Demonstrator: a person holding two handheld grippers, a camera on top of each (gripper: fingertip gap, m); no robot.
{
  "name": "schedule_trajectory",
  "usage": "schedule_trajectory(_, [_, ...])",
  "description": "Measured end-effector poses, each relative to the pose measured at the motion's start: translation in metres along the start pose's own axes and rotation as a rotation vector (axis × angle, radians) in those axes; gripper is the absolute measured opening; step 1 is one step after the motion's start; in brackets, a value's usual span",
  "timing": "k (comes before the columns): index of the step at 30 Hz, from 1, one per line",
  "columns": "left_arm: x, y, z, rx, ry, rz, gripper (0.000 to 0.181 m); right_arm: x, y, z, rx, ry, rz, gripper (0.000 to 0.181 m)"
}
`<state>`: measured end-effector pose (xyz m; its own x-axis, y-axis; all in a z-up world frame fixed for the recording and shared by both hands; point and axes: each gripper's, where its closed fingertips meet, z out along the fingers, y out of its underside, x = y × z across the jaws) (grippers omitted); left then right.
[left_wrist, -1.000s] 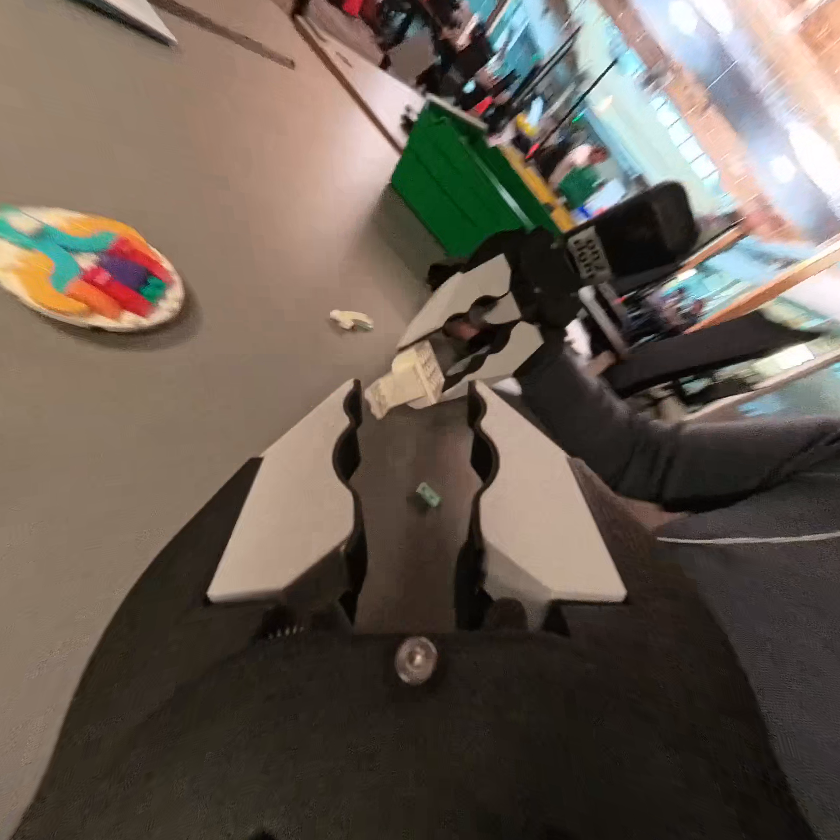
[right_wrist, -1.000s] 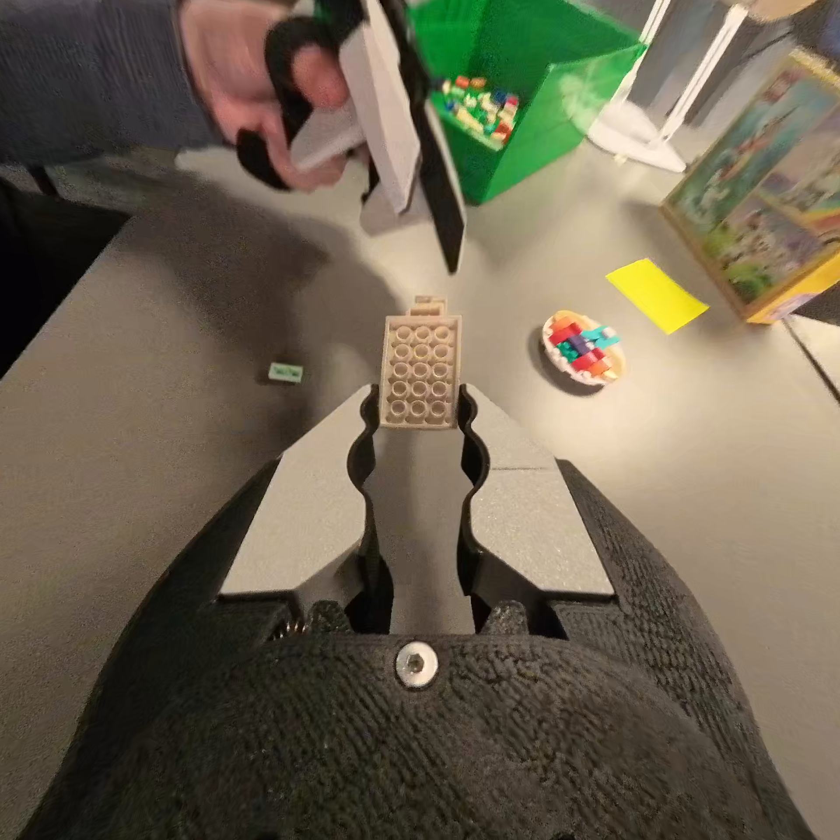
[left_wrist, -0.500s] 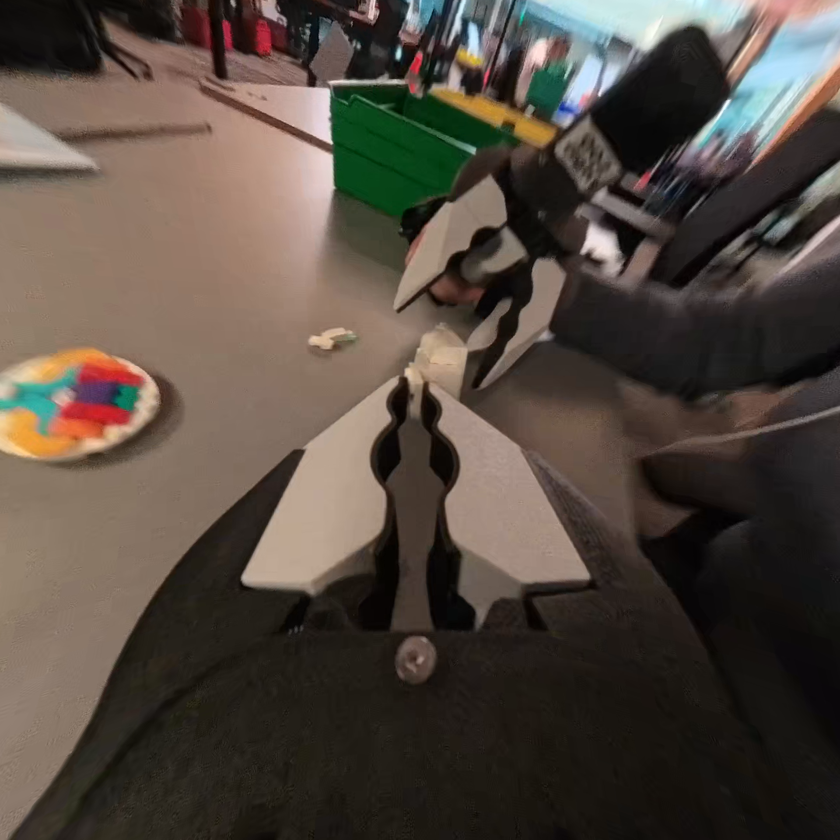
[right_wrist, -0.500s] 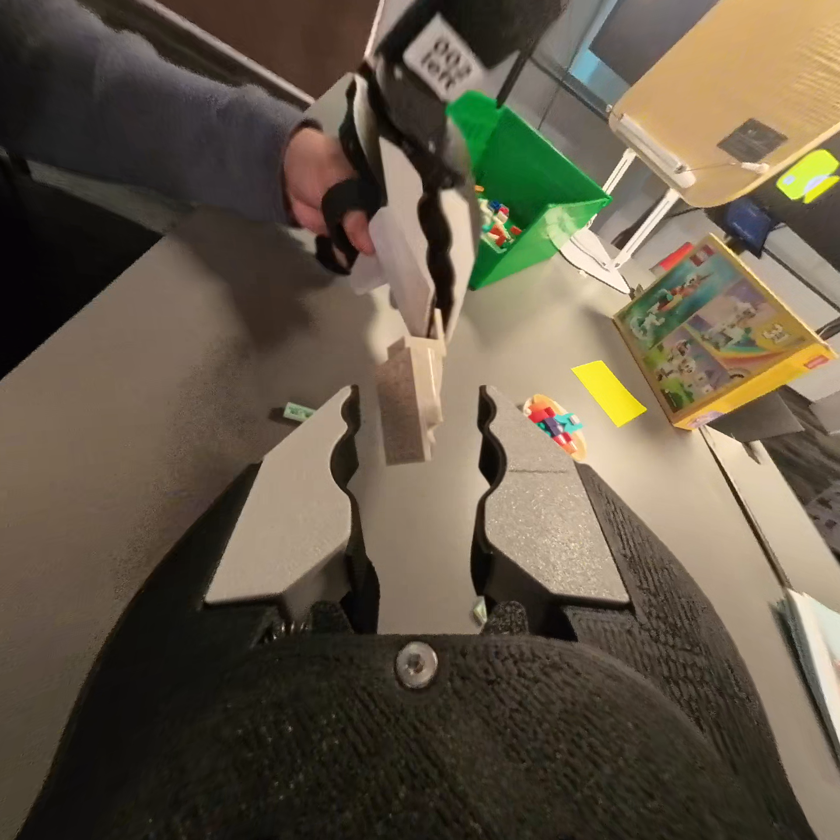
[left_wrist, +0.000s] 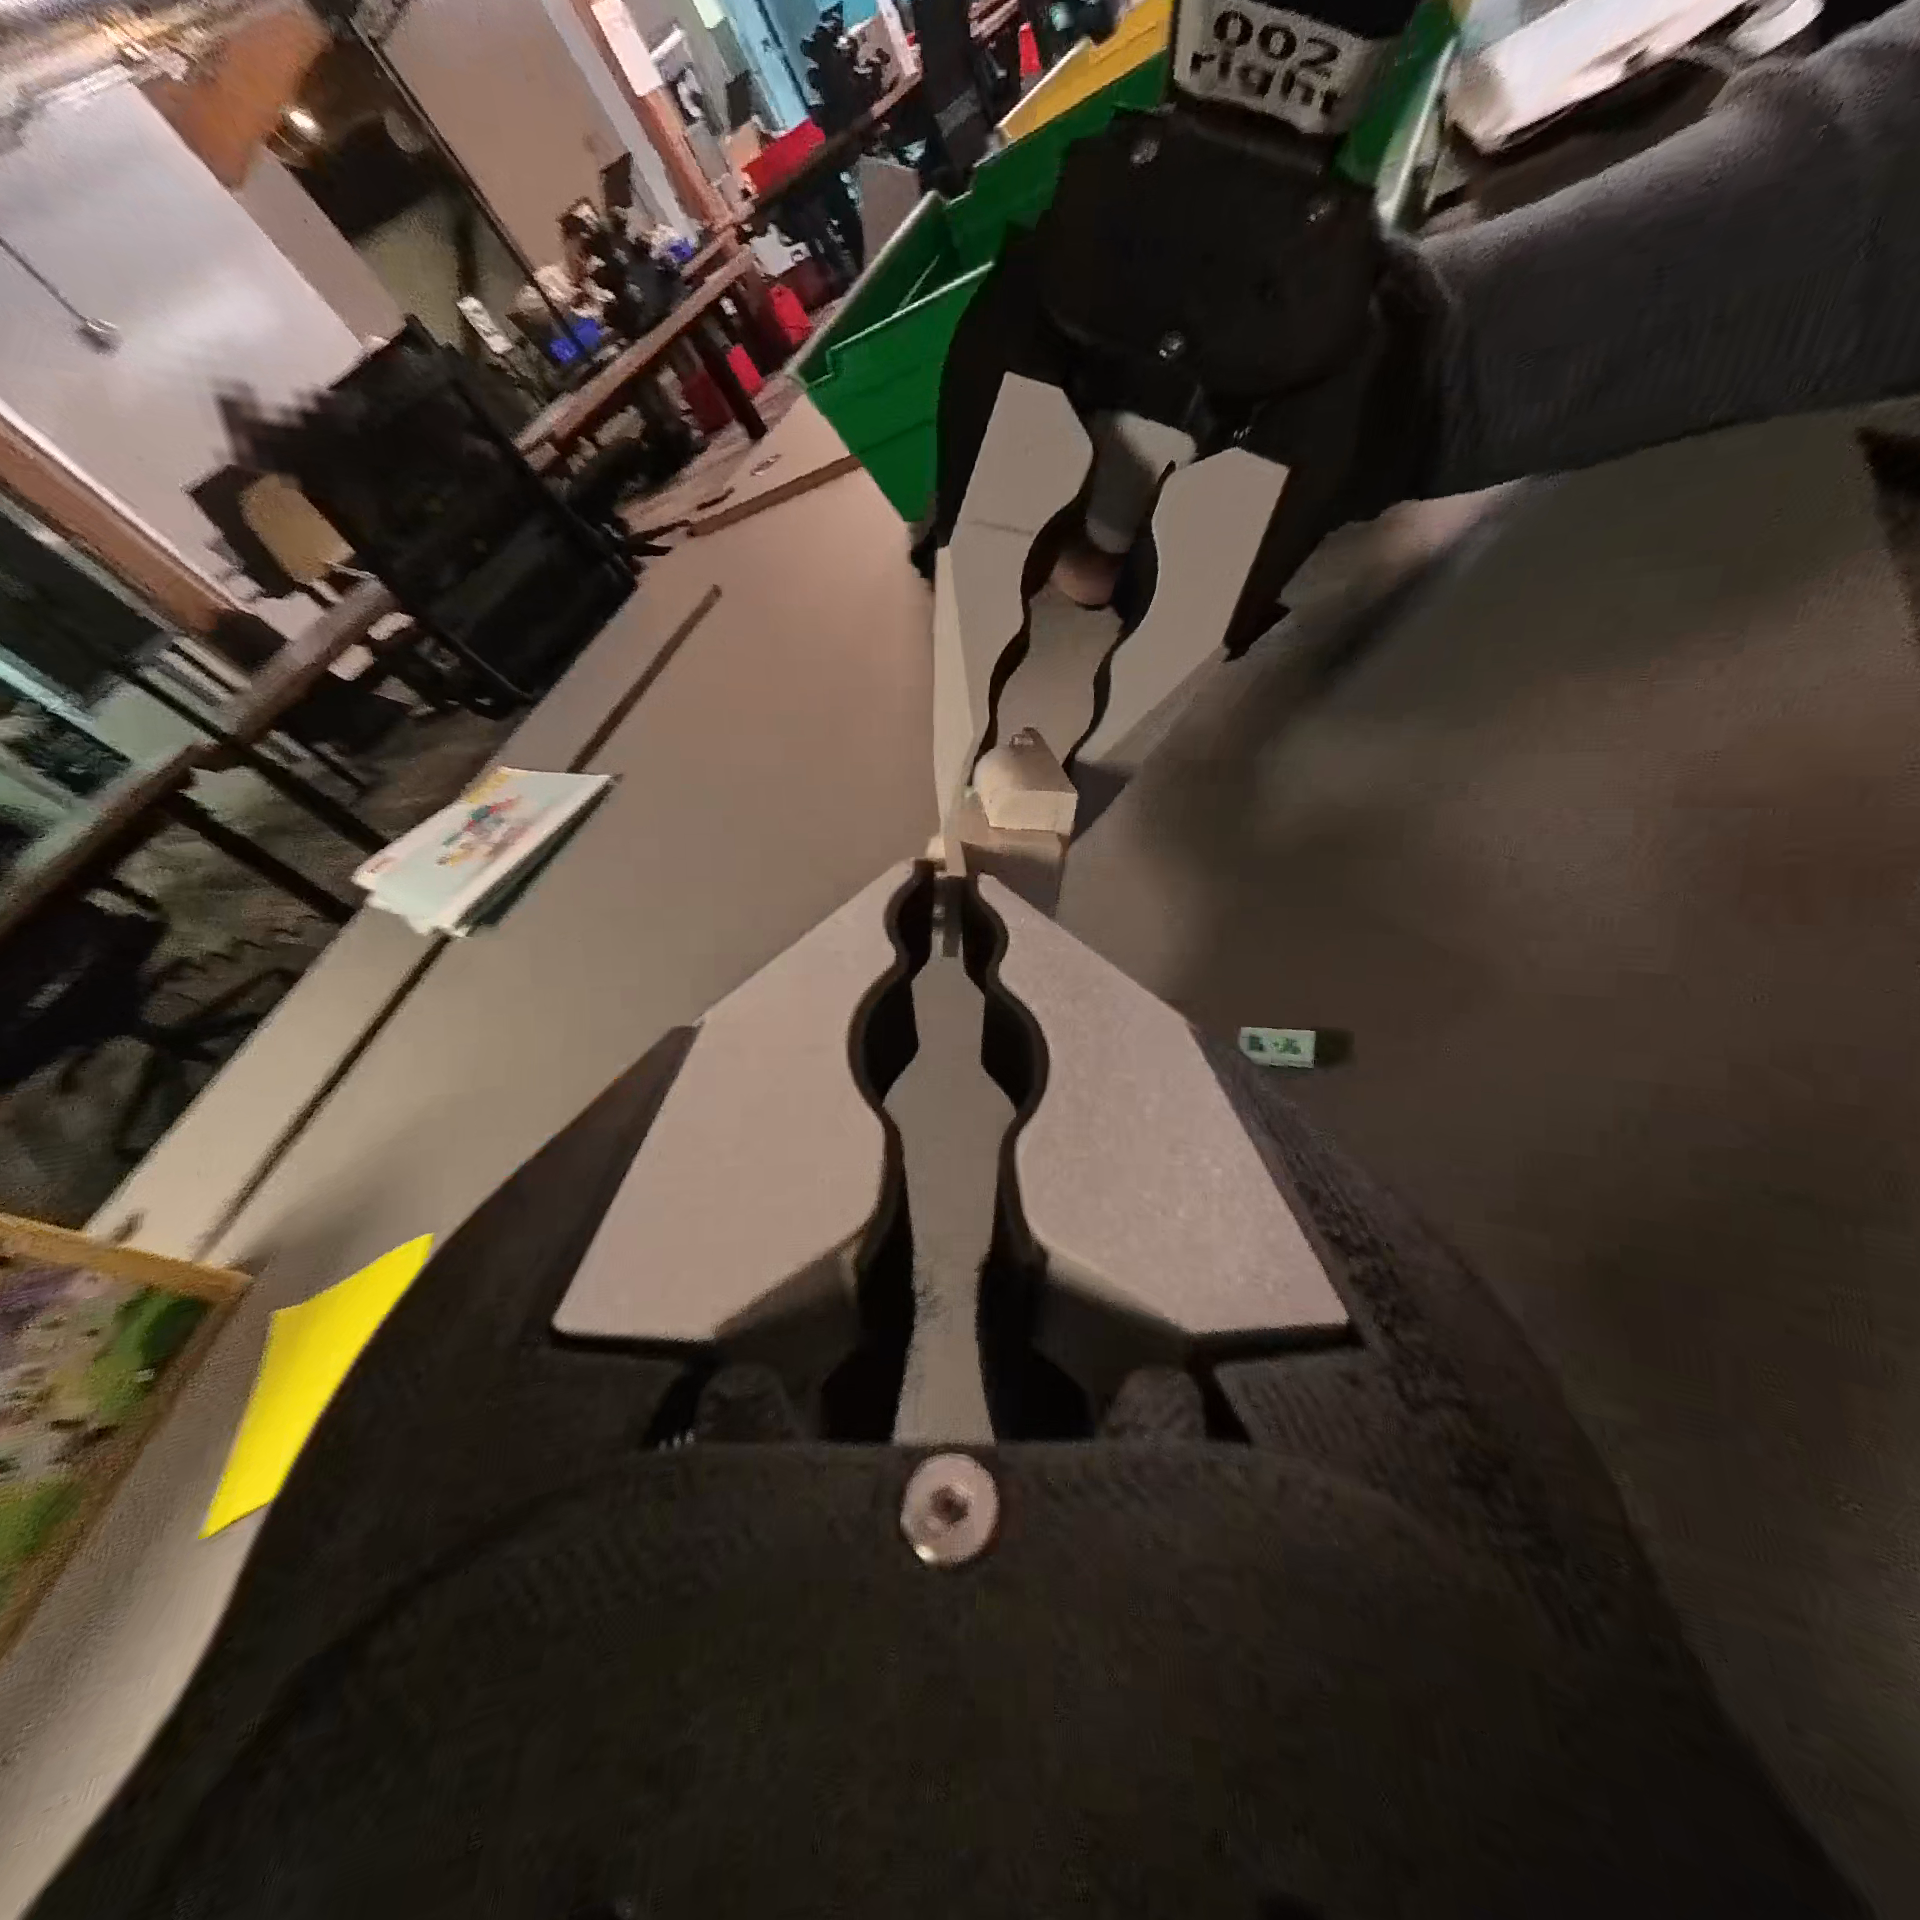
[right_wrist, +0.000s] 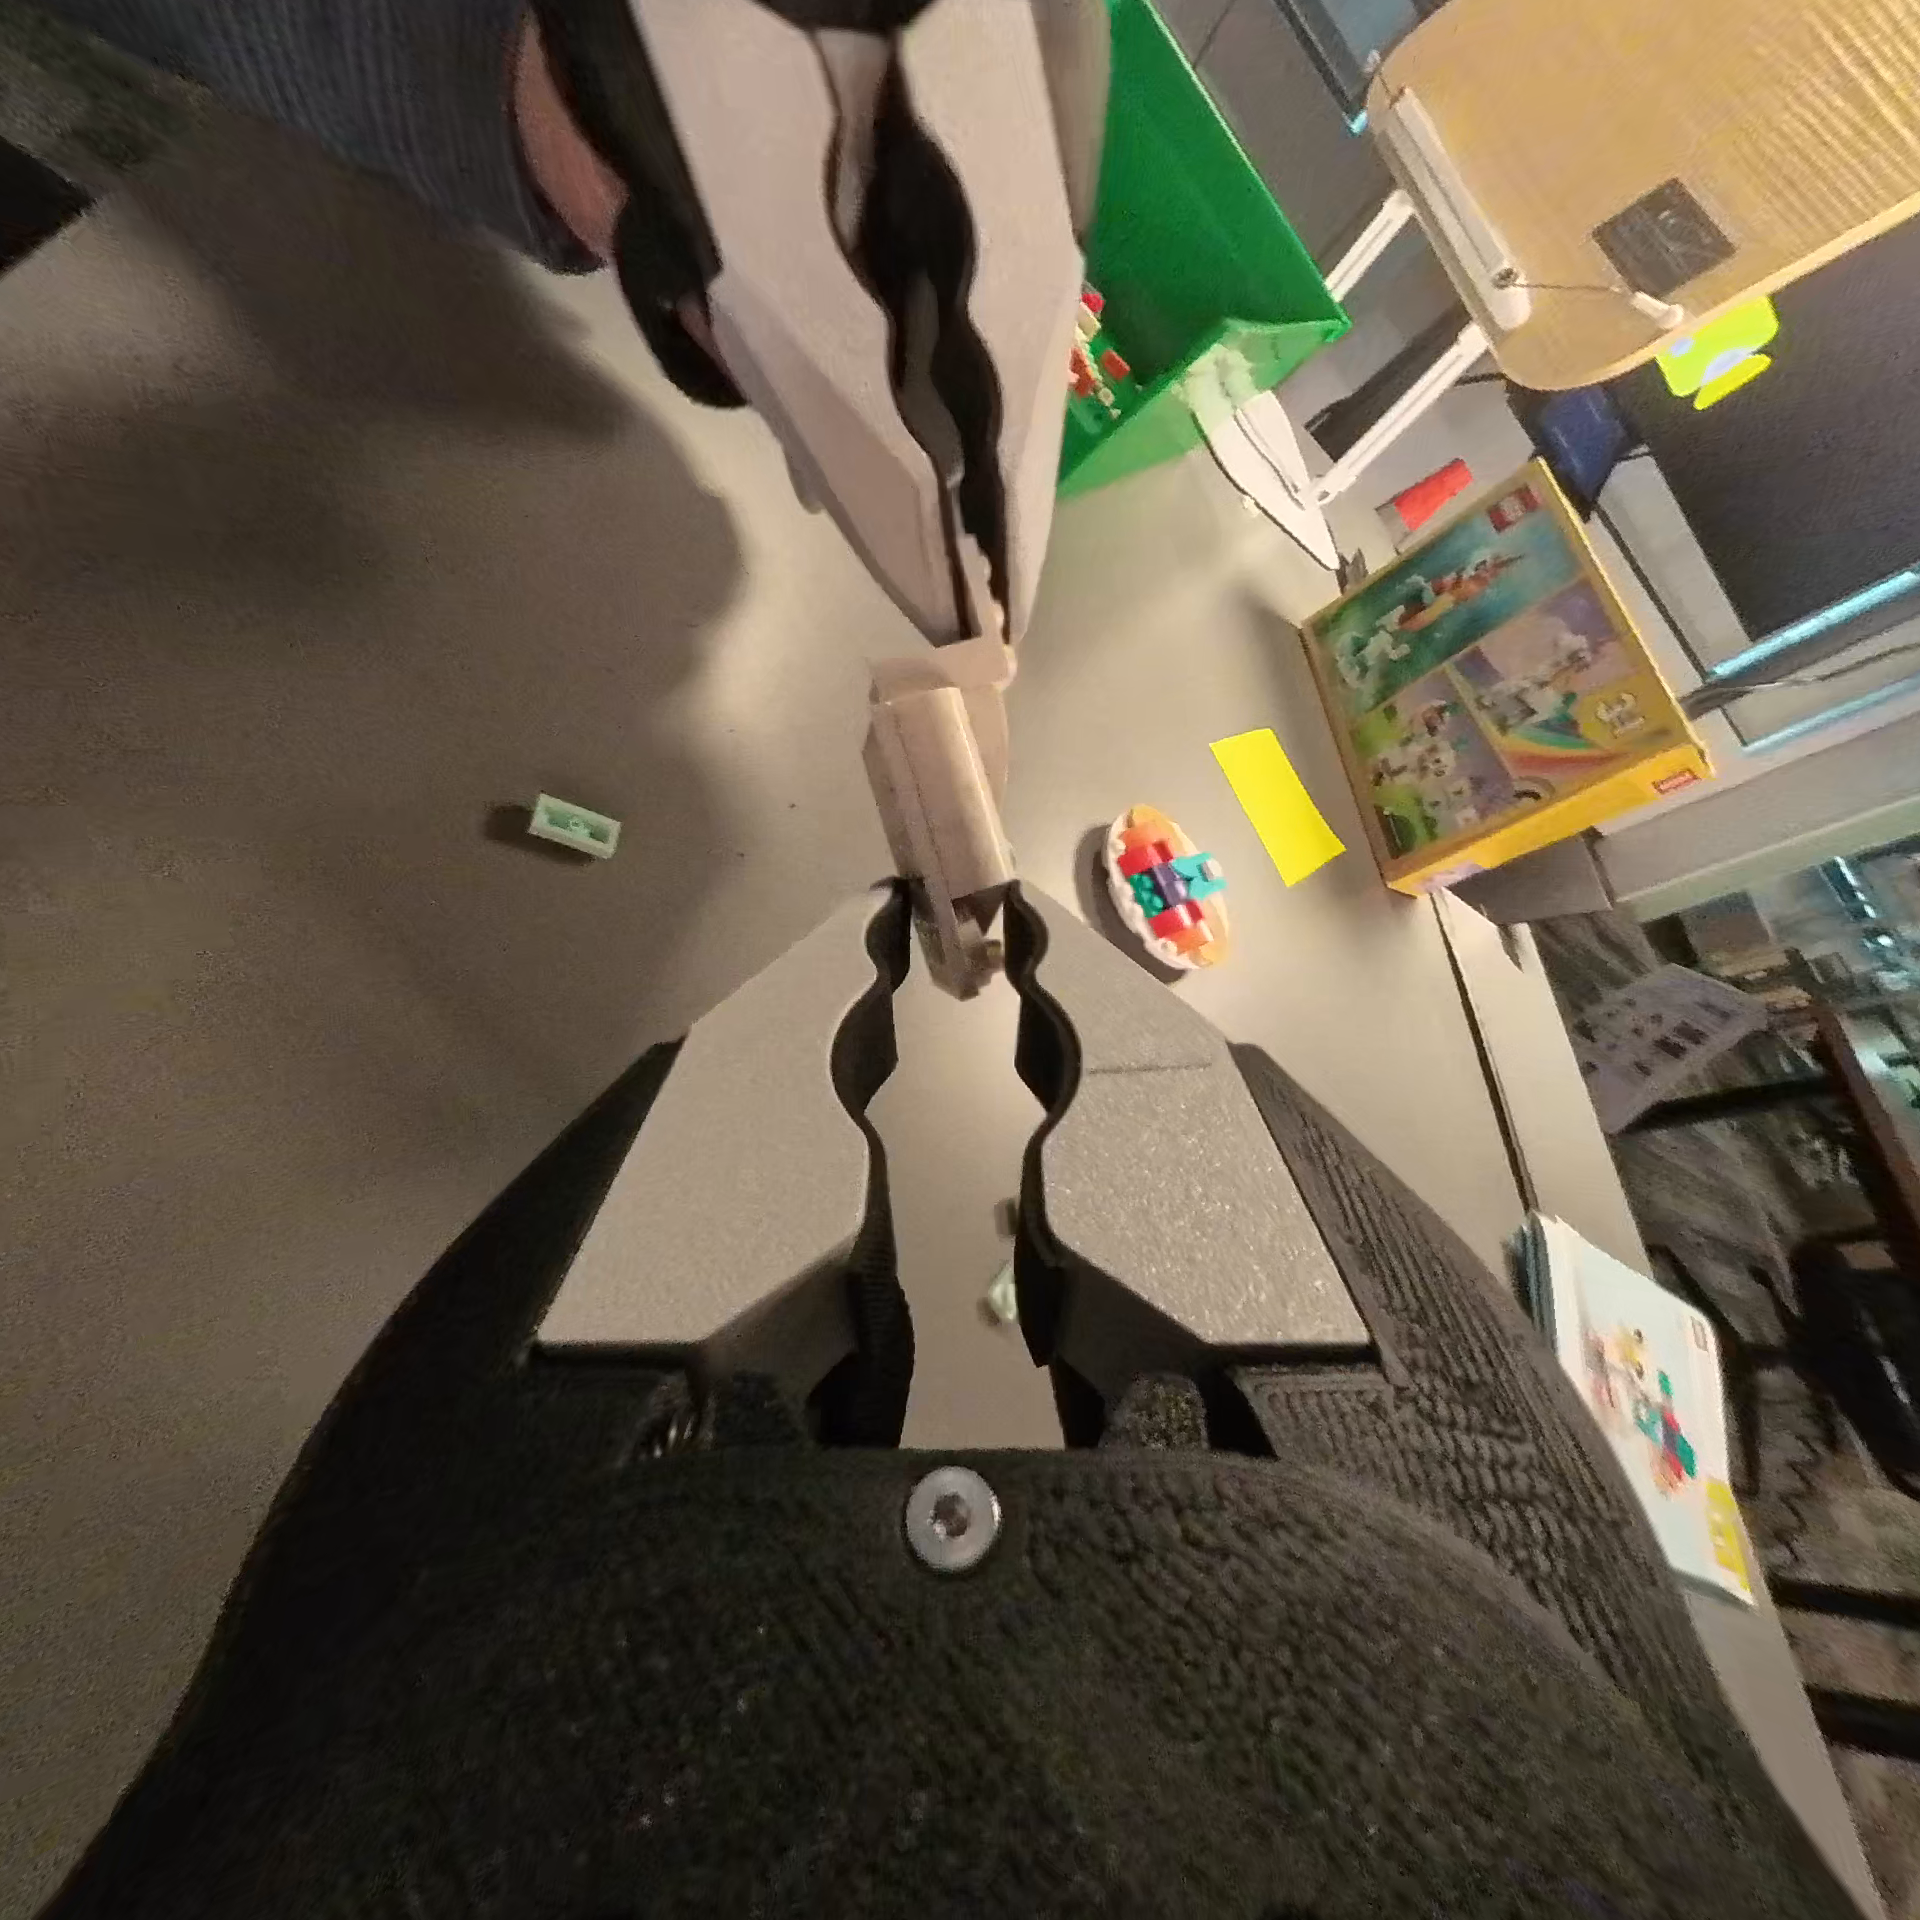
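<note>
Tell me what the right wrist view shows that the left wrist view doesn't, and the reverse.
Right wrist only: the white plate of coloured bricks and bricks inside the green bin. Left wrist only: the bin's outer wall and desks across the room. Both: the tan brick piece gripped by the left gripper and right gripper, the small green brick, the yellow sheet and the booklet.

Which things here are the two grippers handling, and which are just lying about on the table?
In hand: left gripper, right gripper, both shut on the tan brick piece.
Lying about: small green brick, plate of coloured bricks, yellow paper, toy box, green bin, booklet.
</note>
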<state>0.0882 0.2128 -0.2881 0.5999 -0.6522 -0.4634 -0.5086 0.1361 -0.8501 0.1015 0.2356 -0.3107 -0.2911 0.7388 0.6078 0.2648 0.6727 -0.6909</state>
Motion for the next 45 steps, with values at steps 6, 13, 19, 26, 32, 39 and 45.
schedule_trajectory(6, [-0.018,-0.006,-0.001,-0.031,-0.203,0.124,0.004,0.015,-0.005,-0.001,-0.016,0.107,-0.002,0.013])
schedule_trajectory(13, [-0.029,-0.009,-0.003,-0.038,-0.296,0.134,0.004,0.027,-0.009,-0.002,-0.019,0.191,0.027,0.013])
schedule_trajectory(19, [-0.025,-0.004,-0.004,-0.079,-0.294,0.257,0.003,0.029,-0.008,0.0,-0.014,0.188,0.083,0.014])
schedule_trajectory(26, [-0.021,-0.002,-0.002,-0.073,-0.261,0.259,0.003,0.02,-0.005,0.0,-0.026,0.153,-0.017,0.013])
schedule_trajectory(32, [-0.006,0.005,0.0,-0.07,-0.143,0.319,0.003,0.006,-0.019,-0.016,0.185,-0.129,0.316,0.034])
schedule_trajectory(39, [0.021,0.006,0.011,-0.037,0.018,0.528,0.003,-0.017,-0.021,-0.018,0.242,-0.463,0.688,0.026])
schedule_trajectory(45, [0.015,0.005,0.016,-0.003,0.042,0.564,0.003,-0.021,-0.005,-0.02,0.194,-0.508,0.748,0.033])
